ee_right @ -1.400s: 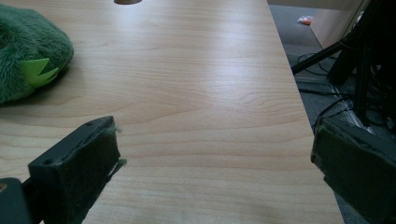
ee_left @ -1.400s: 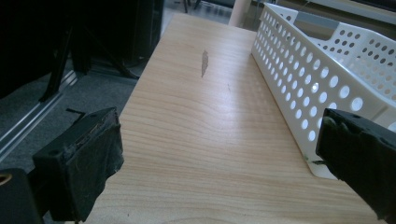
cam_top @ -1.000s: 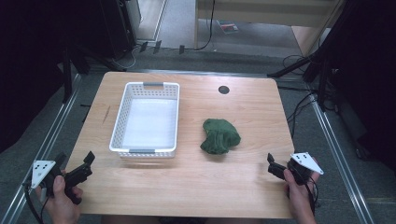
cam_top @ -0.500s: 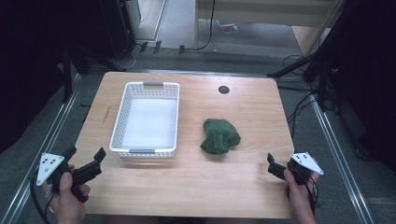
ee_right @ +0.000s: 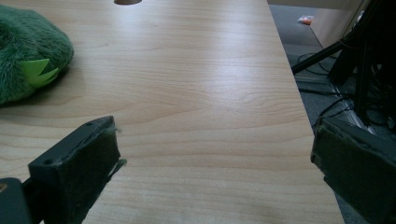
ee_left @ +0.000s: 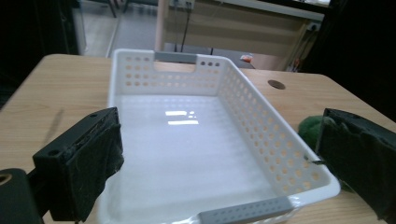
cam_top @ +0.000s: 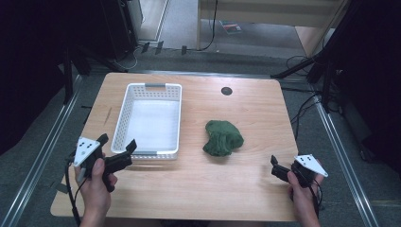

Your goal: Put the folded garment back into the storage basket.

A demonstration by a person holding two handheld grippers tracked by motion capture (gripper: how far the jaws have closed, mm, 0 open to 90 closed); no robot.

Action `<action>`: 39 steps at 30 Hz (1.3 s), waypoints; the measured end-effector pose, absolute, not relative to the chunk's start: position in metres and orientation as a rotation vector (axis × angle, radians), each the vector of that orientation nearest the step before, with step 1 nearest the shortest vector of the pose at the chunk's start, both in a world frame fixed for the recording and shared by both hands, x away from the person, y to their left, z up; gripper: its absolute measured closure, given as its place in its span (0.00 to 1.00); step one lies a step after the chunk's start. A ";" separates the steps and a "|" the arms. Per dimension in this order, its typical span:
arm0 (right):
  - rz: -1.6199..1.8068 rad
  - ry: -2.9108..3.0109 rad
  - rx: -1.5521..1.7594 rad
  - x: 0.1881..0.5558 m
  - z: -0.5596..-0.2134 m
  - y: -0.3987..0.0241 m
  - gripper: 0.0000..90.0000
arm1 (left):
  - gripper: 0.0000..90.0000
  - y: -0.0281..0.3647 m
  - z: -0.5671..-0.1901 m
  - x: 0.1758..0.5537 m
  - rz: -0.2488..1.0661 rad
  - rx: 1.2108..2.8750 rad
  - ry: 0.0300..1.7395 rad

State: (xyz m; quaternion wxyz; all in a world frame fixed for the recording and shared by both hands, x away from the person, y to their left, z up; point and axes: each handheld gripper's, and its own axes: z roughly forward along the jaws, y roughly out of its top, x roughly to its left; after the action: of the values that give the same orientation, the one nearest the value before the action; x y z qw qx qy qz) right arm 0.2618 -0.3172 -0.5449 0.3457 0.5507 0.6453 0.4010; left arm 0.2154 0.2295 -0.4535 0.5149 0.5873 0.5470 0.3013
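White basket (cam_top: 151, 118) between left gripper (cam_top: 117, 144), plush (cam_top: 222, 137)

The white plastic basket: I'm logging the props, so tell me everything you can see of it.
The white rectangular plastic basket is a shallow tray with perforated walls, a smooth glossy floor and a grey handle strip on each short end. It is empty and sits upright and flat on the left half of the light wooden table. The green plush toy lies apart to its right. The left hand-held gripper, jaws open, is at its near end.
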 end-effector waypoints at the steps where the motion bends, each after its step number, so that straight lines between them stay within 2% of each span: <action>1: 1.041 1.676 1.429 0.262 -0.545 -0.317 0.02 | 0.02 0.225 -0.453 0.218 0.717 1.417 1.307; 39: 1.063 1.697 1.399 0.261 -0.545 -0.317 0.01 | 0.02 0.118 -0.445 0.281 0.565 1.545 1.257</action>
State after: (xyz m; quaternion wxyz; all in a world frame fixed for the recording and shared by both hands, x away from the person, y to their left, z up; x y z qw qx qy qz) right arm 0.2613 -0.3171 -0.5450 0.3423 0.5380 0.6529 0.4089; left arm 0.2807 0.1183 -0.4446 0.5104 0.6417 0.5221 0.2348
